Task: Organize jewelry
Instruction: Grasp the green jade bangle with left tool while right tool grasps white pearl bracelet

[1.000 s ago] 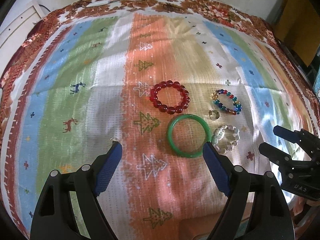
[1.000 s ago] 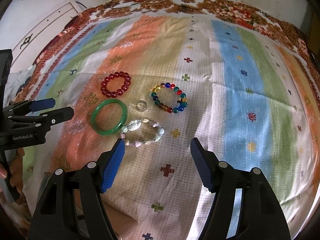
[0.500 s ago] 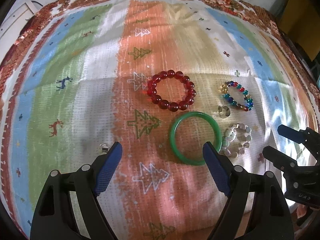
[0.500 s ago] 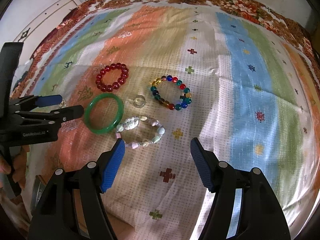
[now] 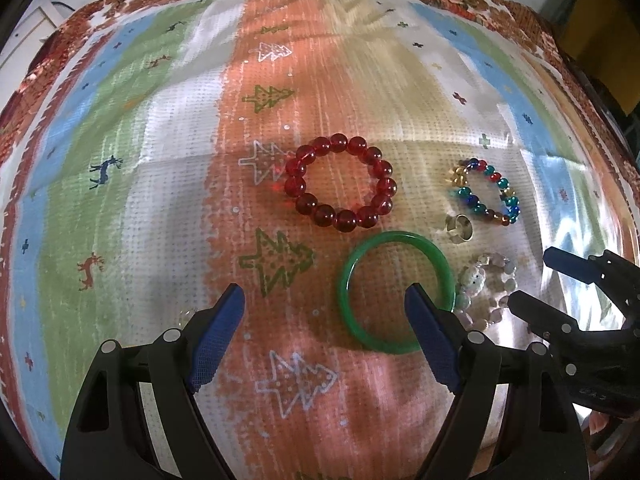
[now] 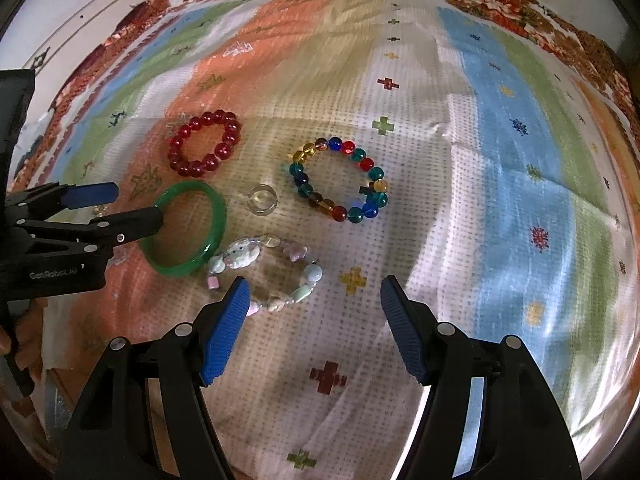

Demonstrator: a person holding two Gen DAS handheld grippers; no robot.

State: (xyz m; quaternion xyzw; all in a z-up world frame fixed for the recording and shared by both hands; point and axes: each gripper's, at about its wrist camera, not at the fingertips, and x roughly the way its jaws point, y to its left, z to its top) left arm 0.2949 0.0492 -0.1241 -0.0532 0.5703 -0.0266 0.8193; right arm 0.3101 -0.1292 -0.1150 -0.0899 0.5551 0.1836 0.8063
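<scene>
Five pieces of jewelry lie on a striped cloth [image 5: 168,184]. The red bead bracelet [image 5: 340,186] [image 6: 205,143] lies farthest back. A green bangle [image 5: 396,292] [image 6: 186,229] sits below it, a clear ring [image 5: 460,229] [image 6: 261,199] beside it. A multicoloured bead bracelet [image 5: 486,192] [image 6: 339,179] and a pale stone bracelet [image 5: 486,288] [image 6: 264,272] complete the group. My left gripper [image 5: 325,300] [image 6: 120,208] hangs open, its right finger over the bangle's near edge. My right gripper [image 6: 314,292] [image 5: 536,276] is open, its left finger at the pale bracelet's near edge. Neither holds anything.
The cloth [image 6: 500,160] covers a table with a brown floral border at the far edge. A white cabinet [image 6: 80,24] stands beyond the left corner. A hand [image 6: 24,352] grips the left tool at the lower left.
Both grippers have sunk closer to the cloth and the jewelry looks larger. The left gripper's right finger now overlaps the green bangle; the right gripper's left finger has reached the pale bracelet.
</scene>
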